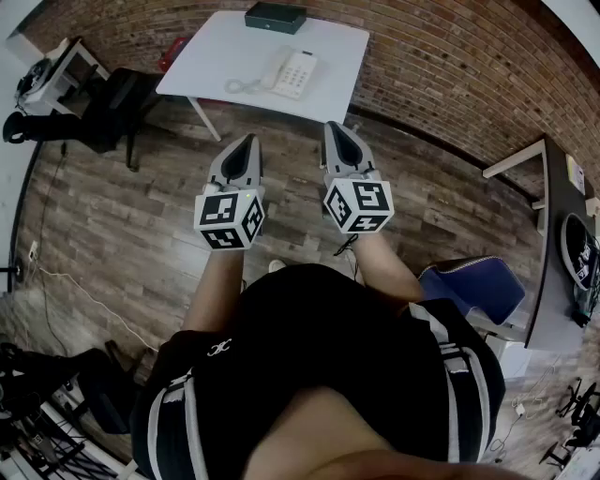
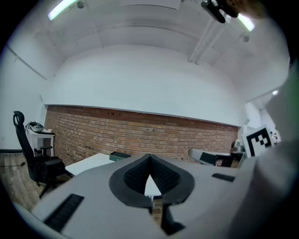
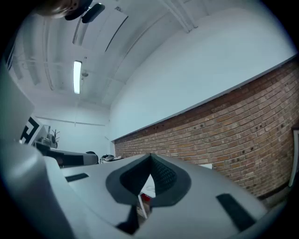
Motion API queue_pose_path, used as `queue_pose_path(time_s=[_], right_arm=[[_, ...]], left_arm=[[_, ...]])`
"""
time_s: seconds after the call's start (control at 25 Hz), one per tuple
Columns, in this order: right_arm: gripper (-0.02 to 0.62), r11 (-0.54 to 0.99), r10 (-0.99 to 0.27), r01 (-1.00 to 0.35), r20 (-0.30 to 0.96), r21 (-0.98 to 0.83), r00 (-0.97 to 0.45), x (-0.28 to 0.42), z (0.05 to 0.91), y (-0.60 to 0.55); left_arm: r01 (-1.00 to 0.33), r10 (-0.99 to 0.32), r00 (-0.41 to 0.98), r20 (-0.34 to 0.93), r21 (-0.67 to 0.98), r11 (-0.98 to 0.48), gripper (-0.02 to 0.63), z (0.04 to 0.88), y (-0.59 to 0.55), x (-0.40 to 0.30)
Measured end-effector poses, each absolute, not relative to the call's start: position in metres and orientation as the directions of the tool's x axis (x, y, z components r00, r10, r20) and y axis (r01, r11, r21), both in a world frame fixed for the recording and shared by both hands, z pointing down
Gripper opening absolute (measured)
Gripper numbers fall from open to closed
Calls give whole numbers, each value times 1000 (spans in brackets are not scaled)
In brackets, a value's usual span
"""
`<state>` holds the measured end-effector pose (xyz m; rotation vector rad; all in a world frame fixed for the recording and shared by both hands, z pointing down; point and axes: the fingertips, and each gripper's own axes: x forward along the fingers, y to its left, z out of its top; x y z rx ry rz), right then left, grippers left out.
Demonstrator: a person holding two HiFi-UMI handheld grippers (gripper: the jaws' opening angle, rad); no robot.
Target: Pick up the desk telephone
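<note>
Awaiting approach: desk telephone (image 1: 292,73) lying on white counter (image 1: 211,56), well ahead of left claw (image 1: 247,142) and right claw (image 1: 335,128), both closed tight and empty; recommended handling: step nearer, spread the jaws before reaching, grip the body squarely, mind the coiled cord (image 1: 242,86).

Brick wall (image 2: 140,133), wood floor (image 1: 122,253), white table (image 1: 216,56)

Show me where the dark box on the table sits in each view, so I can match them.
Head view: box at top centre, on the white table's far edge, beyond the telephone.
Left gripper view: box just left of the jaws, at the foot of the brick wall.
Right gripper view: not in it.
Shared landmark: the brick wall, in all three.
</note>
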<state>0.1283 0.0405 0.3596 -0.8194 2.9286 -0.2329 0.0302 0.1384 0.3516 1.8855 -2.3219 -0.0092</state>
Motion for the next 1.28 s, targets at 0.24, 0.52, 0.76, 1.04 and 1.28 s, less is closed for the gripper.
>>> queue_pose_path(time_s=[0.24, 0.52, 0.76, 1.04, 1.28], right_arm=[[-2, 836, -533, -515, -61, -187, -844, 128, 359, 48], [-2, 837, -534, -515, -70, -188, -842, 124, 355, 50], [-2, 832, -539, -521, -58, -190, -840, 100, 360, 56], [-2, 819, -562, -547, -49, -172, -826, 72, 360, 63], [-2, 799, -588, -571, -50, -188, -807, 59, 360, 73]], left_arm=[[-976, -976, -188, 106, 90, 198, 2, 351, 144, 28], [-976, -980, -169, 108, 123, 182, 2, 353, 143, 23], [-976, -981, -164, 104, 127, 176, 2, 355, 148, -1], [-980, -984, -146, 97, 119, 157, 2, 357, 155, -29], [-985, -989, -119, 85, 119, 129, 2, 355, 167, -45]])
